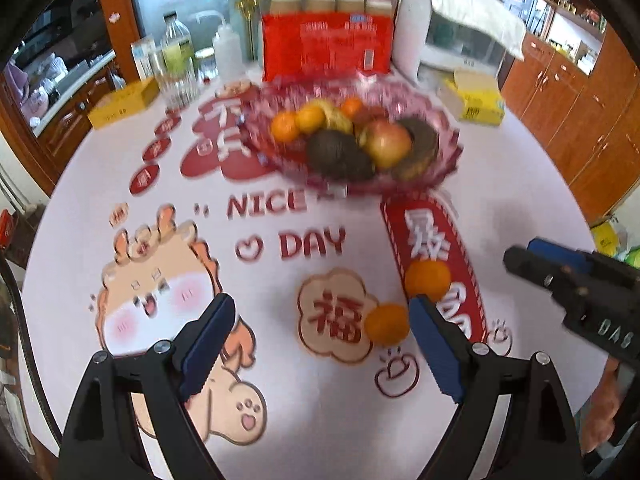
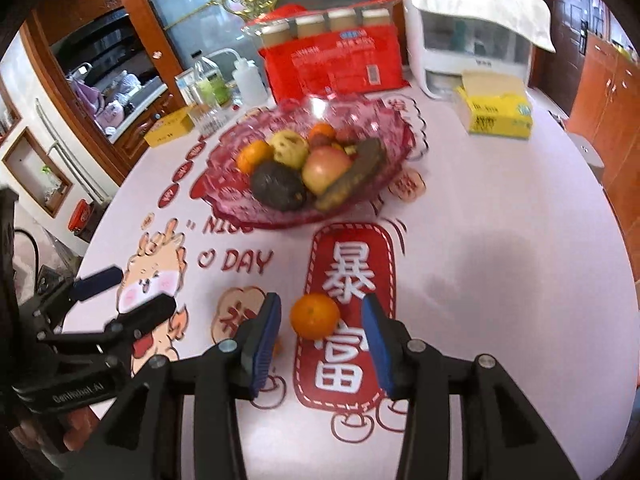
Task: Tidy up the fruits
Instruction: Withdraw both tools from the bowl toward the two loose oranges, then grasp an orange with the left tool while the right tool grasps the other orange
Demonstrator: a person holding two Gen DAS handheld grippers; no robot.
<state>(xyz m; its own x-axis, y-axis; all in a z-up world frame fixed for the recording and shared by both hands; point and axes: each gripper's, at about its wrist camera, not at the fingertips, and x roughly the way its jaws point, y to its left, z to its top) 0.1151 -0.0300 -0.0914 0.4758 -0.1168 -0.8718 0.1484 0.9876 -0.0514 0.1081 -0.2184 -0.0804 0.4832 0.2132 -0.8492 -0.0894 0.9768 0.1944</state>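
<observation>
Two loose oranges lie on the printed tablecloth near the front. In the right wrist view one orange point(image 2: 315, 315) sits just ahead of and between the fingertips of my right gripper point(image 2: 322, 338); a gap shows on both sides and the pads do not touch it. The second orange point(image 1: 387, 324) lies just left of my left gripper's right finger point(image 1: 436, 344). My left gripper point(image 1: 324, 340) stands wide open with nothing in it. Behind them, a pink glass bowl point(image 1: 448, 152) holds oranges, an apple, avocados and other fruit.
Along the table's back stand a red package point(image 1: 326, 48), a white appliance point(image 1: 440, 40) with a cloth over it, a yellow tissue box point(image 1: 478, 104), bottles point(image 1: 178, 52) and a yellow carton point(image 1: 120, 104). Wooden cabinets line the right side. The round table's edge curves close on the left.
</observation>
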